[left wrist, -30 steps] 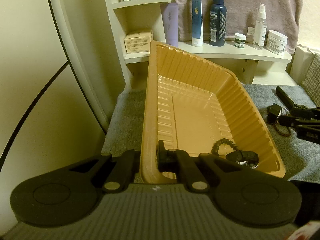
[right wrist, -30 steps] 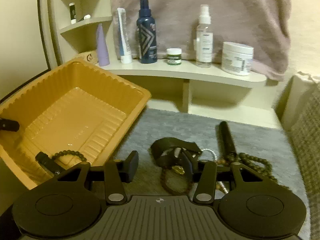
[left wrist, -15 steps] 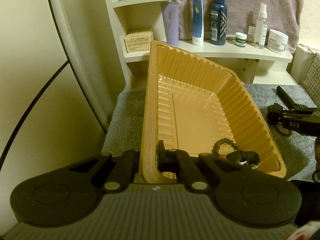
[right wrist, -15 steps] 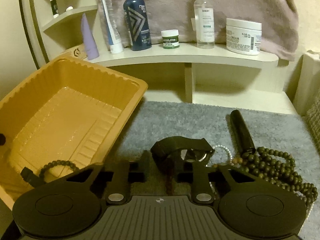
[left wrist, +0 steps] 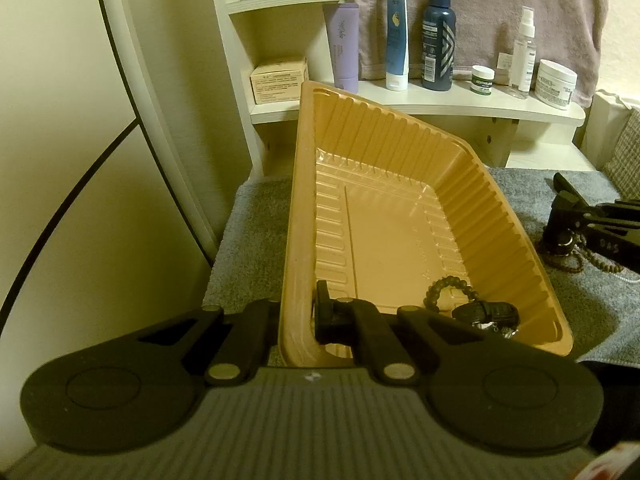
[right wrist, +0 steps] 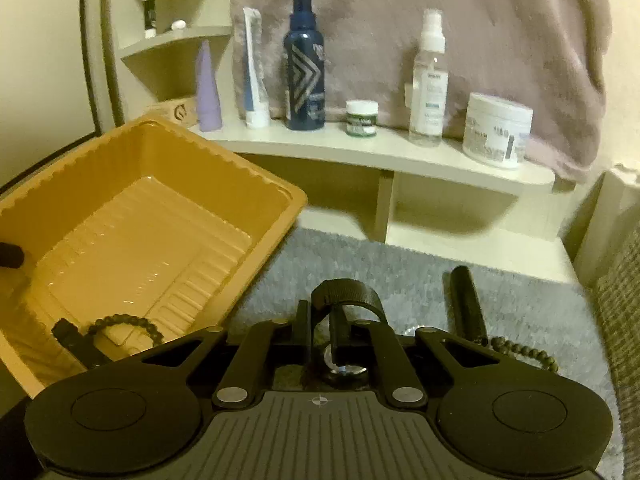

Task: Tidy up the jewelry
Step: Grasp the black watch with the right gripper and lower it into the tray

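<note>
Now my right gripper (right wrist: 320, 330) pinches the black watch strap (right wrist: 346, 290) above the grey mat (right wrist: 380, 264); I should lift straight, clearing the beads (right wrist: 524, 350). My left gripper (left wrist: 298, 312) clamps the orange tray (left wrist: 516, 220) wall, steadying it.

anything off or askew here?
Yes: the tray sits tilted, its left wall pinched in the left gripper, so the bracelet and watch lie at its near end. The right gripper is shut on a watch strap. Nothing looks spilled or damaged.
</note>
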The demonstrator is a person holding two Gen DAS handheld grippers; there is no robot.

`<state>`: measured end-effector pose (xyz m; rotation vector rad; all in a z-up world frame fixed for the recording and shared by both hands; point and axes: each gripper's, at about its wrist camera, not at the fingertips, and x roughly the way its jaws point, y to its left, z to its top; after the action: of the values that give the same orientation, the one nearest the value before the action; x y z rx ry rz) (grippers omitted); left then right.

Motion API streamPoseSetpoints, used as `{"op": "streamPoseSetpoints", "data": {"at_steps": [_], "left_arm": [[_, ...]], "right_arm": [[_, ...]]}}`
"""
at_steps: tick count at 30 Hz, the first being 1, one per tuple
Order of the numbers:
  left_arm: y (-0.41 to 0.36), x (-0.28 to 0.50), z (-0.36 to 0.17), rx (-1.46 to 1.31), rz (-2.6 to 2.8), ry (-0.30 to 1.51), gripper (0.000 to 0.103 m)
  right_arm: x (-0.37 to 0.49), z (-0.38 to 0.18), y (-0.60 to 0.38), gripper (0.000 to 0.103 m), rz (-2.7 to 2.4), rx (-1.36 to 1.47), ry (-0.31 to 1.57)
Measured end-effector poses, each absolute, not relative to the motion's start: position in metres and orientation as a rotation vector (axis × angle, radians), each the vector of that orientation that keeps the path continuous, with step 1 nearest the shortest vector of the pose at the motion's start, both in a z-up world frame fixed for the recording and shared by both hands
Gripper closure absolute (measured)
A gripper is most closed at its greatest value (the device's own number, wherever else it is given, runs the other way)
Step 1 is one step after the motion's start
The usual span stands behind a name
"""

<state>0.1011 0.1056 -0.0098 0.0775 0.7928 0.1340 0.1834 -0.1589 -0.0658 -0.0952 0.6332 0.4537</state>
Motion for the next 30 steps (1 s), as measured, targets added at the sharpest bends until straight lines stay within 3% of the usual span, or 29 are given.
{"op": "streamPoseSetpoints", "data": {"at_steps": [18, 30], "left_arm": [[0.105, 0.1, -0.01, 0.075, 0.135, 0.792, 0.1], [0.105, 0.1, -0.009, 0.071, 0.134, 0.793, 0.1]], "right_arm": [[0.163, -0.019, -0.127, 0.094, 0.67, -0.061, 0.542], [0.158, -0.041, -0.093, 0.094, 0.779, -0.087, 0.614]]}}
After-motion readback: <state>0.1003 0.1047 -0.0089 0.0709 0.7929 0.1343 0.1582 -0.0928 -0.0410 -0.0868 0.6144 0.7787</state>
